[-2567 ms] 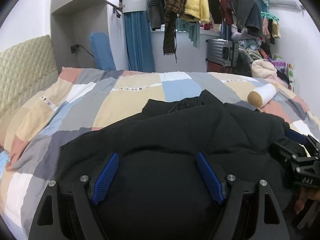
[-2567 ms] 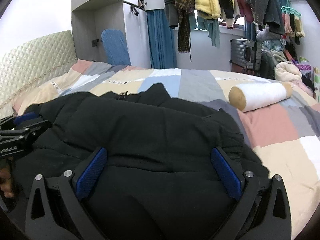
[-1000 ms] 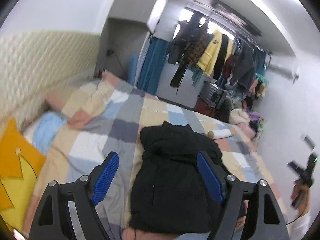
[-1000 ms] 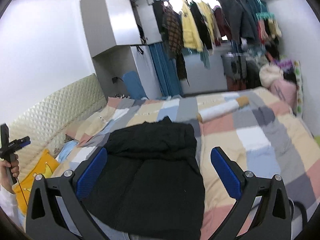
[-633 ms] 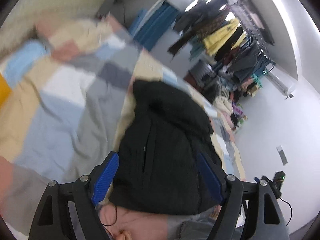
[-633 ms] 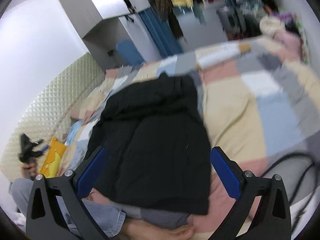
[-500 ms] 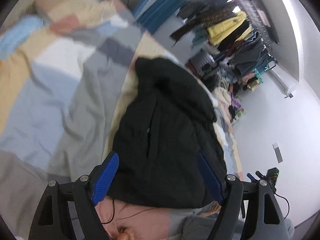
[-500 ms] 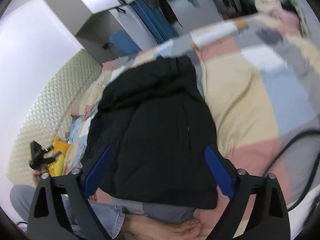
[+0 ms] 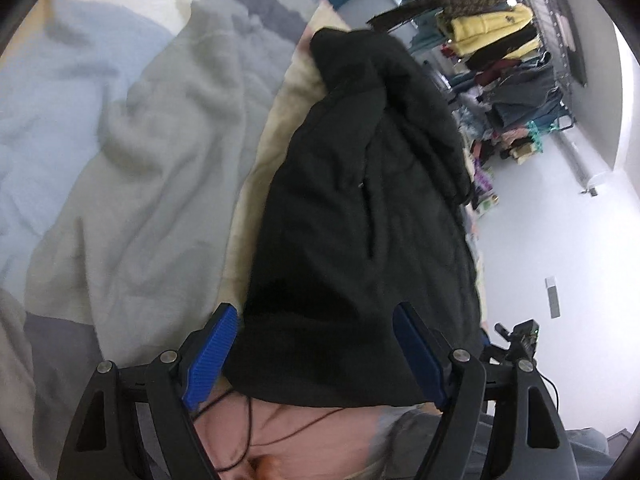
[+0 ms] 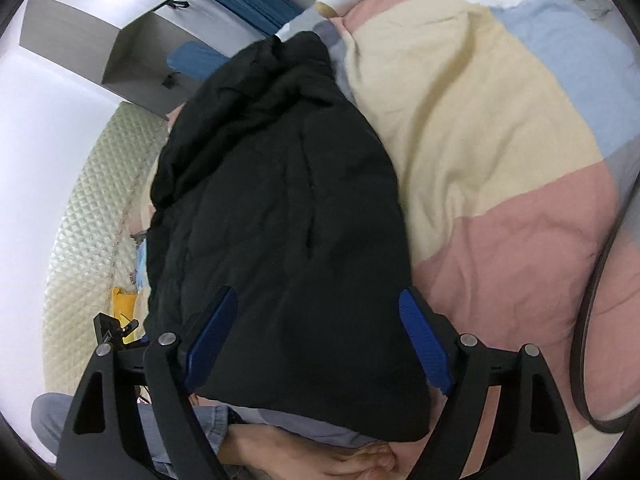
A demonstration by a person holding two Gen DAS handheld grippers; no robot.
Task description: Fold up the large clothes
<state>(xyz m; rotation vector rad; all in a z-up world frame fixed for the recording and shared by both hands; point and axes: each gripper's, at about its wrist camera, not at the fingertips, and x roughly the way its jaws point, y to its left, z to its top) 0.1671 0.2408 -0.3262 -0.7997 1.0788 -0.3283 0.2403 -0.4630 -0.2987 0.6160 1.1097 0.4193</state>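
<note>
A black padded jacket [image 9: 360, 208] lies folded lengthwise on the patchwork bed, its hood end far from me; it also shows in the right wrist view [image 10: 280, 208]. My left gripper [image 9: 316, 354] is open and empty, held above the jacket's near hem. My right gripper [image 10: 320, 340] is open and empty, also above the near hem. The right gripper [image 9: 516, 340] shows at the lower right of the left wrist view, and the left gripper [image 10: 114, 330] at the lower left of the right wrist view.
The patchwork quilt [image 10: 480, 120] covers the bed on both sides of the jacket. A rack of hanging clothes [image 9: 496, 40] stands beyond the bed. A quilted headboard [image 10: 88, 208] and a yellow pillow [image 10: 124, 300] are to the left. My bare feet [image 10: 320, 460] and a black cable [image 10: 592, 320] are near.
Both grippers were lifted high off the jacket and have come back down, tilting toward its near hem. The jacket has not moved.
</note>
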